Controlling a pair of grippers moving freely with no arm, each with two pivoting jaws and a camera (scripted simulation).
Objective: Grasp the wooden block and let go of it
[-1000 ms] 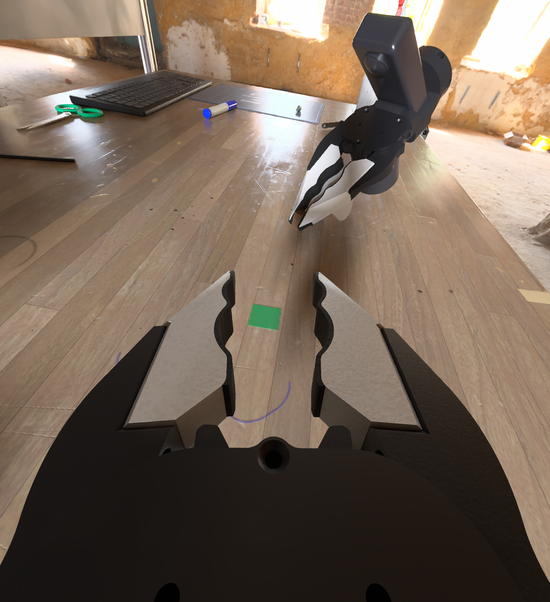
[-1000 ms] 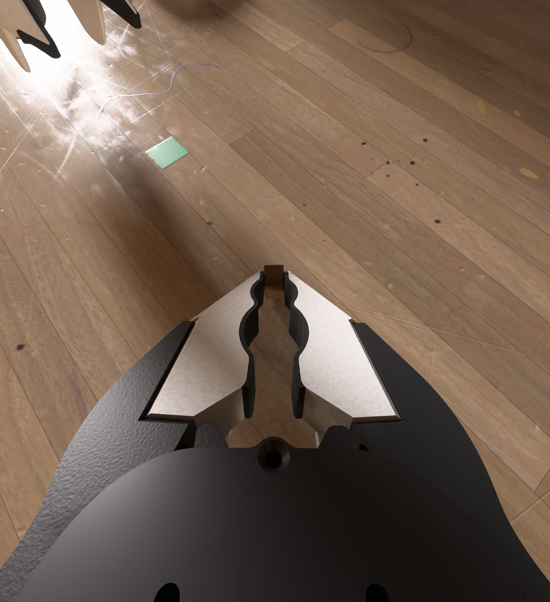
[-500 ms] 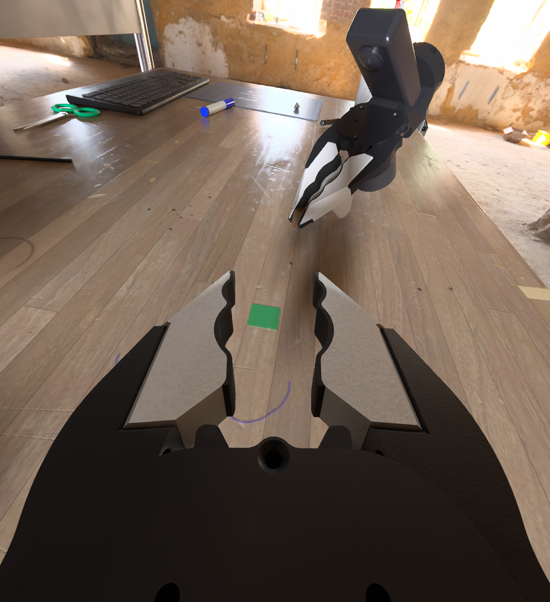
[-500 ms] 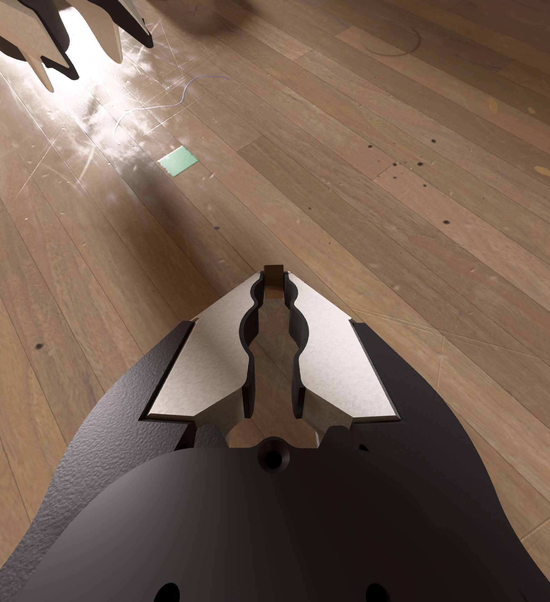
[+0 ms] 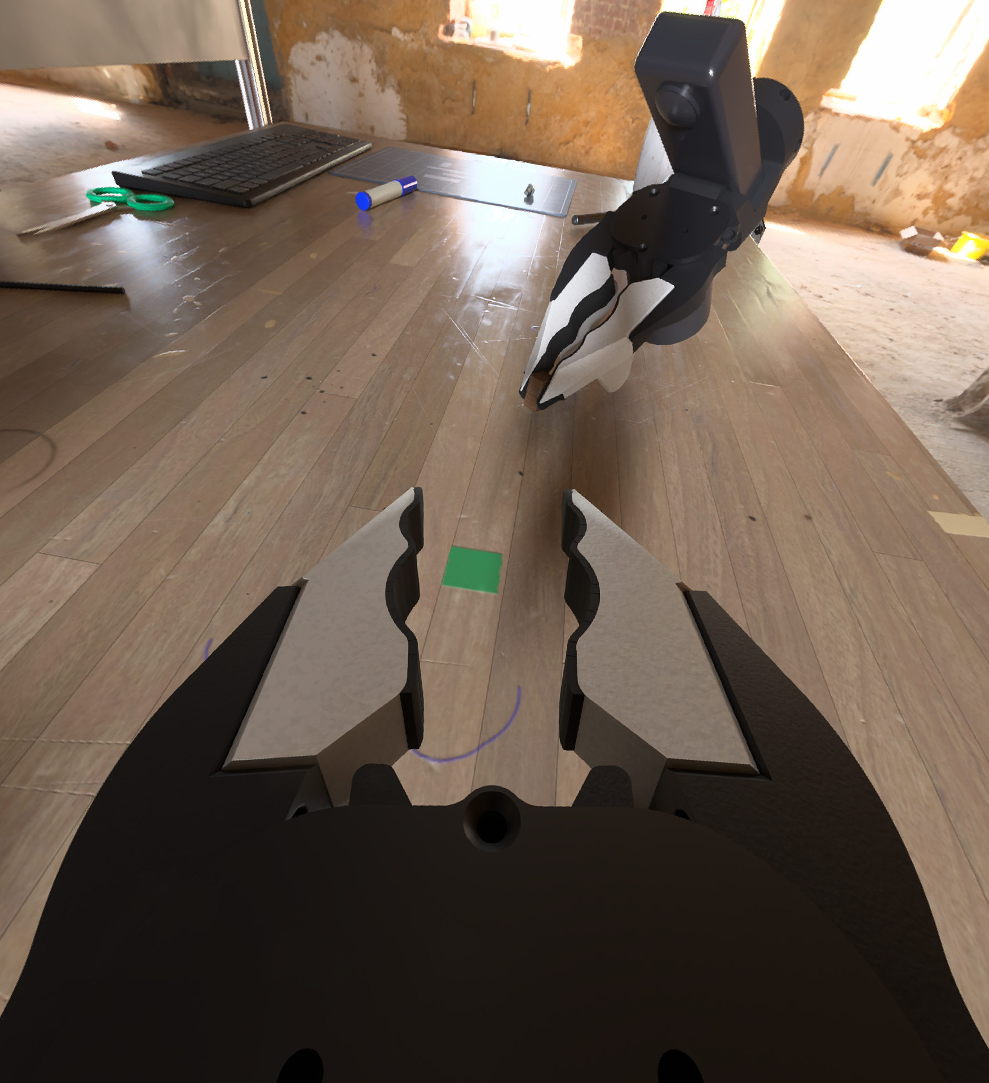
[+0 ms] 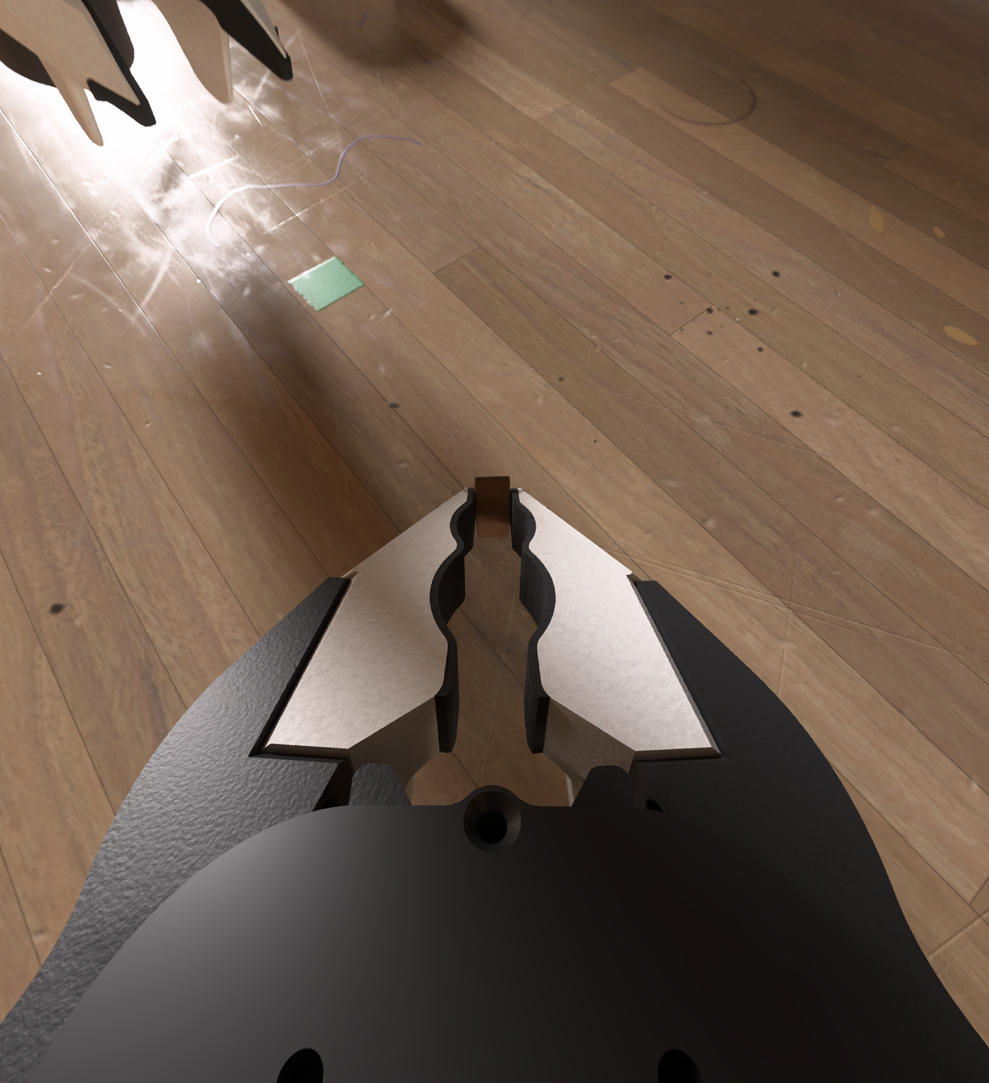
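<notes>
A small brown wooden block (image 6: 492, 507) is pinched between the tips of my right gripper (image 6: 492, 498), which is shut on it and holds it above the wooden table. In the left wrist view the right gripper (image 5: 539, 395) hangs tilted down at the upper right, with the block (image 5: 534, 398) showing at its tips, just off the table. My left gripper (image 5: 491, 498) is open and empty, low over the table, with a green square patch (image 5: 472, 569) lying flat between its fingers. The patch also shows in the right wrist view (image 6: 326, 282), ahead and to the left.
A black keyboard (image 5: 246, 161), green-handled scissors (image 5: 129, 199), a blue-capped marker (image 5: 385, 192), a grey mat (image 5: 457, 179) and a thin black rod (image 5: 41, 287) lie at the table's far end. The table's right edge (image 5: 890, 410) drops to the floor. The left gripper's fingers (image 6: 88, 88) show top left.
My right gripper has risen a little with the block still in it; the table looks farther off in its view. My left gripper has stayed in place, open.
</notes>
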